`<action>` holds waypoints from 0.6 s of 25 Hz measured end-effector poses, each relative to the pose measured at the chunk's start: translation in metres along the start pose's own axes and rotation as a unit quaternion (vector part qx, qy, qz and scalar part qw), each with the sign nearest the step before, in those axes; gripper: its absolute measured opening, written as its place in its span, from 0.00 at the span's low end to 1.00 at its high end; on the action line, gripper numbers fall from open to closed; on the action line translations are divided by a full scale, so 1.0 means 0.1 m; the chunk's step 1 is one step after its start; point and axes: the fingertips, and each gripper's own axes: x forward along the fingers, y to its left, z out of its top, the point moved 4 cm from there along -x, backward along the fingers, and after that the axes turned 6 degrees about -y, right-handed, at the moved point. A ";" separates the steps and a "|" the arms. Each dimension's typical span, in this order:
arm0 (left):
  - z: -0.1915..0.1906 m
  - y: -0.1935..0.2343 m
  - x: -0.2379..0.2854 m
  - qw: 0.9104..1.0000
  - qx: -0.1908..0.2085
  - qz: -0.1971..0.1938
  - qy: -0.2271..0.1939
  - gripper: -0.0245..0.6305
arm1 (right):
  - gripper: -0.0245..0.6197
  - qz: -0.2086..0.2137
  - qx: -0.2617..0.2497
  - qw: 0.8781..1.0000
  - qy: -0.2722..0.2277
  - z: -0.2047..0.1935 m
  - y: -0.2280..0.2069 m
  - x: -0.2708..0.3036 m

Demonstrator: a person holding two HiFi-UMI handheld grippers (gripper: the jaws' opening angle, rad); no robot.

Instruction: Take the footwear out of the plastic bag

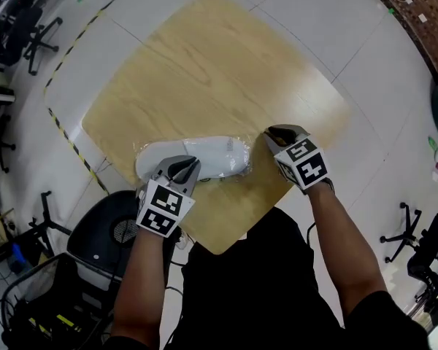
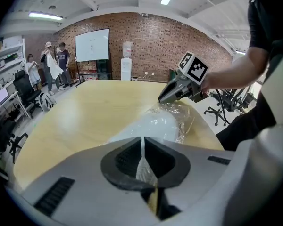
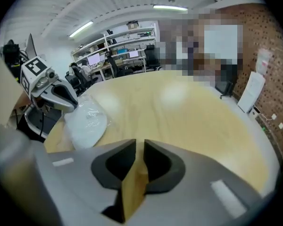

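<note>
Currently in hand: the plastic bag (image 1: 242, 160) is gripped at one end, and the footwear (image 1: 197, 157) is not yet out, so the task is judged to be at its early part.
Footwear: one white shoe, wrapped fully in the clear bag. It is laid near the front edge of the desk (image 1: 204, 71), between the two tongs.
Left tongs (image 1: 184, 168): clenched on a thin fold of the bag film, which is seen pinched flat between the pads at the left end of the bag.
Right tongs (image 1: 277, 133): released, with only a narrow gap between the jaws. Nothing is held there, and only the desk surface is seen through the gap.
Right tongs, place: just beside the crumpled right end of the bag. Whether the film is touched cannot be told.
Next move, as judged: the mouth of the bag must be found, then the shoe must be gripped by the right tongs and drawn out while the film is held back by the left.
Risk: the film is thin and may be pulled out of the pads — the shoe could then be dragged off the near edge.
</note>
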 end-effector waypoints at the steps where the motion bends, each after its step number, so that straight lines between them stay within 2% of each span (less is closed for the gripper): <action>1: 0.00 0.01 0.00 1.000 -0.002 0.002 0.001 0.08 | 0.07 0.007 0.003 1.000 -0.008 0.01 -0.01 -0.01; 2: 0.00 0.01 0.00 1.000 -0.004 0.005 0.003 0.08 | 0.04 0.013 0.008 1.000 -0.019 0.03 -0.01 -0.03; 5: -0.01 0.01 0.00 1.000 -0.010 0.009 0.001 0.07 | 0.04 0.016 0.011 0.999 -0.044 0.05 -0.01 -0.09; 8: -0.03 0.01 -0.01 1.000 -0.013 0.011 -0.002 0.07 | 0.04 -0.023 0.018 0.998 -0.048 0.03 -0.12 -0.16; 10: -0.02 0.01 -0.02 1.000 -0.013 0.013 -0.008 0.07 | 0.04 -0.055 0.060 0.995 -0.053 0.01 -0.27 -0.26; 11: -0.01 0.02 -0.03 1.000 -0.014 0.013 -0.012 0.07 | 0.04 -0.057 0.089 0.993 -0.059 0.01 -0.29 -0.31; 12: 0.00 0.02 -0.04 1.000 -0.013 0.013 -0.017 0.07 | 0.04 -0.042 0.116 0.990 -0.065 0.01 -0.26 -0.34; 13: 0.00 0.02 -0.06 1.000 -0.012 0.014 -0.021 0.07 | 0.04 -0.010 0.142 0.987 -0.071 0.02 -0.15 -0.35; 15: 0.01 0.03 -0.09 0.999 -0.008 0.015 -0.029 0.07 | 0.04 0.078 0.190 0.976 -0.069 -0.01 0.16 -0.31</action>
